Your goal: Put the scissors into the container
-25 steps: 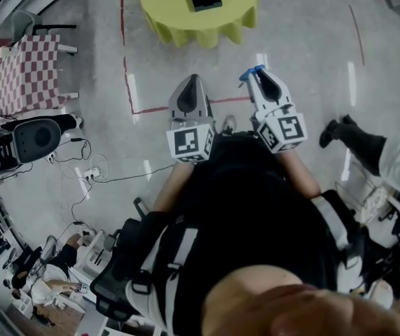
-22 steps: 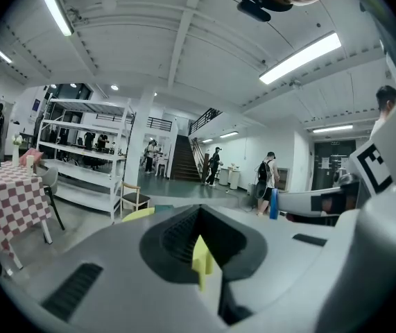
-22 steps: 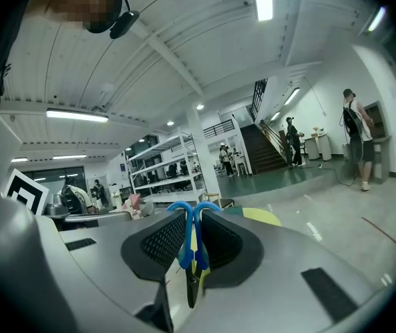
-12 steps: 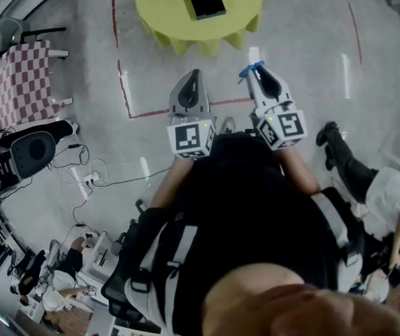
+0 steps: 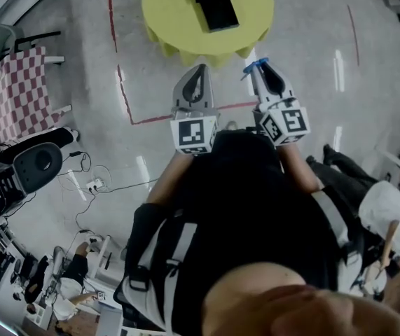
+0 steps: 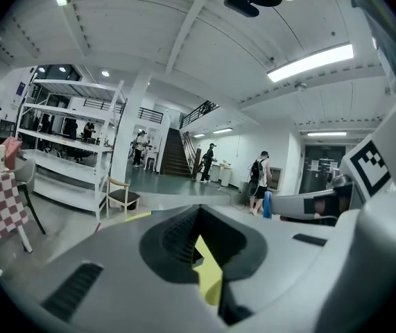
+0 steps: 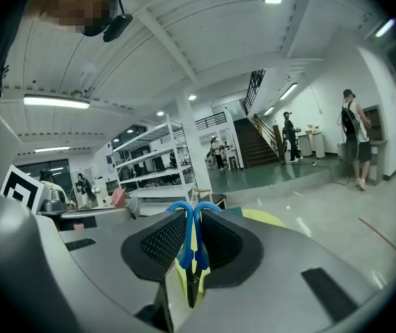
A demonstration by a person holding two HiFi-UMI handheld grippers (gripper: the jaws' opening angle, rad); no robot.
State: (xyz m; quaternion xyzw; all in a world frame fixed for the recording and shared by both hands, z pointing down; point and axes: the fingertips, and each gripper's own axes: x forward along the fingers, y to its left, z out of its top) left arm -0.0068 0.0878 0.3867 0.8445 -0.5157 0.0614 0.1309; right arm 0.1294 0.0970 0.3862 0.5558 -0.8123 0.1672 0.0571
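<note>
The right claw (image 7: 193, 220) is squeezed shut on the scissors (image 7: 186, 252). The blue handles sit between its two pads and poke out past the tip. The dark blades point back toward the person.

In the head view, the right claw is held up over the floor (image 5: 80, 82), close to the near edge of the round yellow table (image 5: 175, 19). The left claw (image 6: 198, 217) is closed with nothing in it. It hangs just left of the right one.

The container (image 5: 219, 12) is a dark box on the table. It is farther away than the right claw and a little to its left. The scissors are not in it yet.

I think the job now is to carry the scissors over to the box. The right claw needs a tight squeeze all the way, because the handles are thin and could slip. It should go far and a little left until the scissors are right above the box. Then it should go down low before it opens, so the scissors drop a short way and do not bounce out. The handles would go in first, so the claw should tip down a bit. The left claw should stay out of the way. It could hold the box steady if it slides. I cannot tell how deep the box is.
</note>
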